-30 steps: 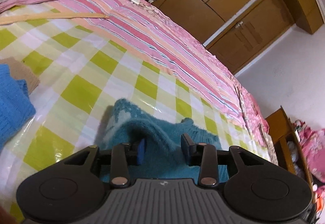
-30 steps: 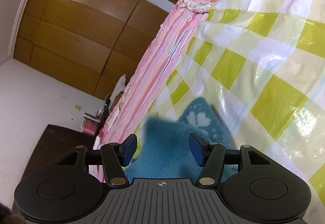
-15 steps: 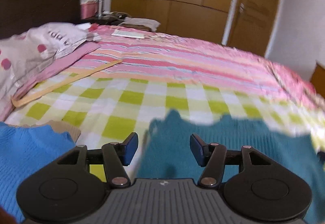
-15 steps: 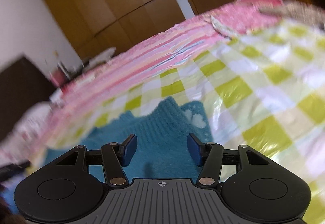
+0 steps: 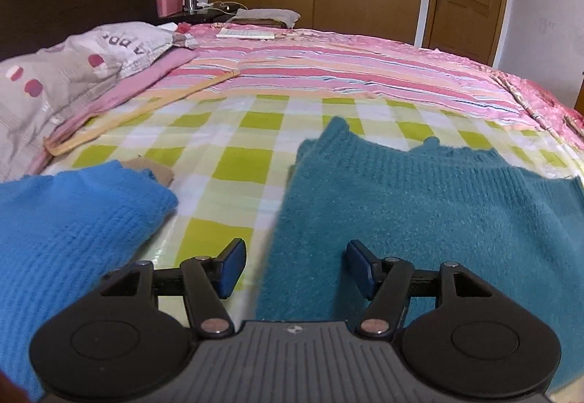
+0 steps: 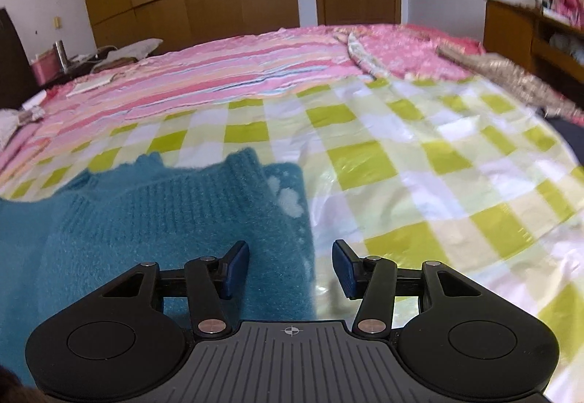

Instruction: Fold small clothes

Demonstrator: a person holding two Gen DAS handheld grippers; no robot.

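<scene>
A teal knit sweater [image 5: 419, 206] lies spread flat on the green-checked sheet [image 5: 237, 162]. My left gripper [image 5: 296, 266] hangs just above the sweater's left edge. Its jaws are opening, the edge lies below the gap, and the pads press on nothing. In the right wrist view the same teal sweater [image 6: 164, 220] shows white heart marks [image 6: 288, 202] near its right edge. My right gripper [image 6: 291, 268] hovers over that edge. Its jaws are closing, with the left pad above the knit and the right pad above the checked sheet [image 6: 438, 184]. Nothing is gripped.
A folded bright blue sweater [image 5: 73, 220] lies at the left on a beige garment [image 5: 157, 171]. Behind them are a grey pillow [image 5: 73, 67], a long wooden strip [image 5: 146, 111] and the pink striped bedspread [image 5: 346, 74]. A wooden cabinet [image 6: 529, 34] stands at the right.
Both views have rolled from tilted to level. The left jaws have spread wider above the sweater's left edge. The right jaws have narrowed a little over its right edge.
</scene>
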